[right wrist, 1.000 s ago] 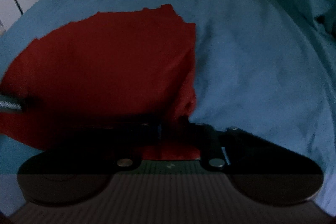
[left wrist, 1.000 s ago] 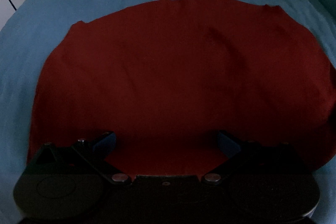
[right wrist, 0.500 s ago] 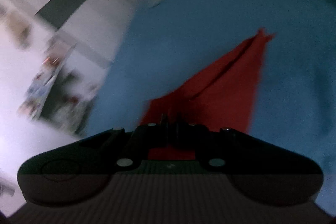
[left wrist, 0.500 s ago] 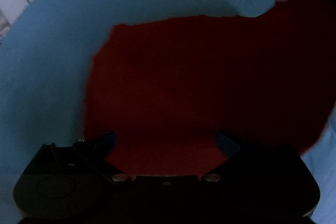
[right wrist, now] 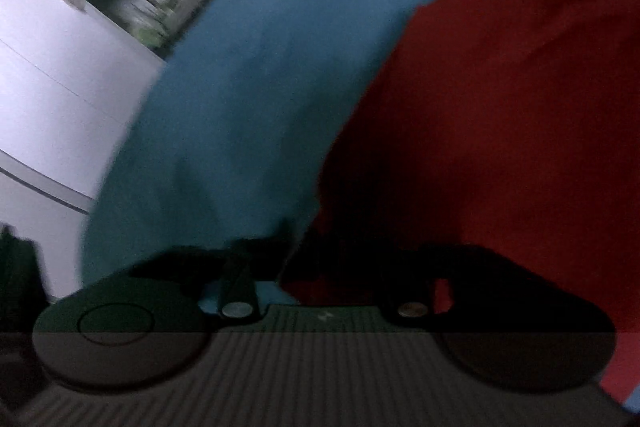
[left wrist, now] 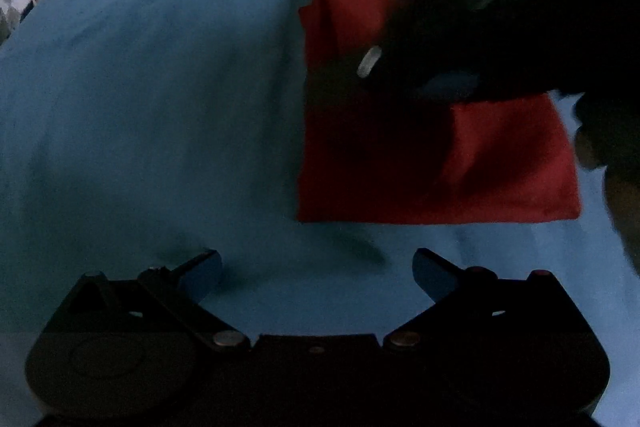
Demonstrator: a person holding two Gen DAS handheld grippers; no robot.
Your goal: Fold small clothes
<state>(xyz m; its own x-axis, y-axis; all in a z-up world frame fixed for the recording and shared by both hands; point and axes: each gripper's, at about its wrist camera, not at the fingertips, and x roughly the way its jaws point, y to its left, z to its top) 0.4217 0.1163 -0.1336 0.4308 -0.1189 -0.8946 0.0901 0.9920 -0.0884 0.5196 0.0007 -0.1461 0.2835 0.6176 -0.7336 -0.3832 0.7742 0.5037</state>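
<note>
Lay the carried edge of the red garment squarely on the layer beneath it, and match corners before you let go; the garment lies as a folded, near-rectangular panel on the blue bed sheet, ahead and to the right of the left gripper; the left gripper is spread wide, holds nothing, and hangs over bare sheet short of the garment's near edge; the right gripper is low at the garment's left margin, its jaws drawn close together, but shadow and blur hide the tips, so you cannot tell whether fabric is pinched; use the free left gripper to press the fold flat; the garment is a thin, matte, limp knit with slightly ragged edges; the sheet is soft, faintly creased and yielding.
</note>
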